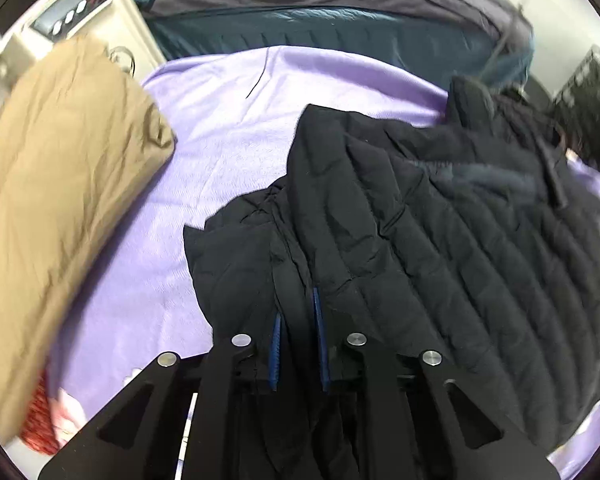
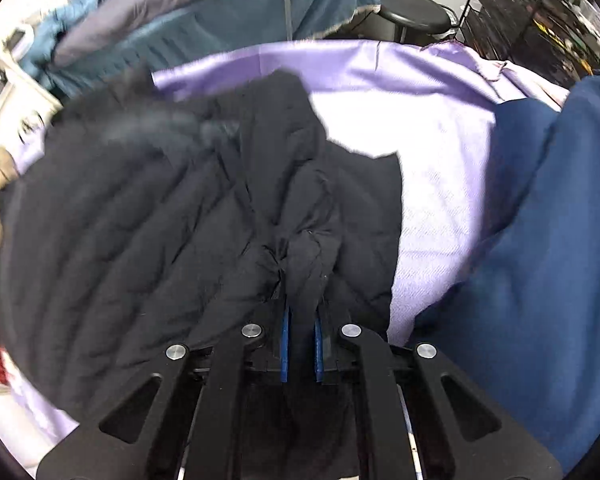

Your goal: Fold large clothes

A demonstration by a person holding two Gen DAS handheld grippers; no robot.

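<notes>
Left hand-held gripper (image 1: 298,320): jaws nearly together, blue pads clamped on a bunched edge of the black quilted jacket (image 1: 440,220). Right hand-held gripper (image 2: 300,320): likewise almost closed, a twisted gather of the same black quilted jacket (image 2: 140,220) pinched between its pads. Both pointing steeply down at the fabric.

Jacket spread, rumpled, across the lilac sheet (image 1: 220,140) covering the surface; one loose flap lying to the left of the left grip, the quilted body fanning away to the right in that view. Tan garment (image 1: 60,200) heaped just beside the jacket on the left; dark blue garment (image 2: 540,240) piled close on the right in the right wrist view.

Likely step: edge seized at two points, ready for lifting and folding over.

Risks, as judged from here:
- Thin pinch on slippery, puffy fabric: may slip out under the jacket's weight once lifted.
- Gathered, twisted hold at the right grip: fold line likely crooked, creases carried into the fold.
- Only the outer layer possibly caught: lining or lower layer left behind, uneven fold.
- Lilac sheet perhaps snagged with the fabric; cannot tell.
- Neighbouring garments close enough to be dragged or covered by a wide swing.
</notes>
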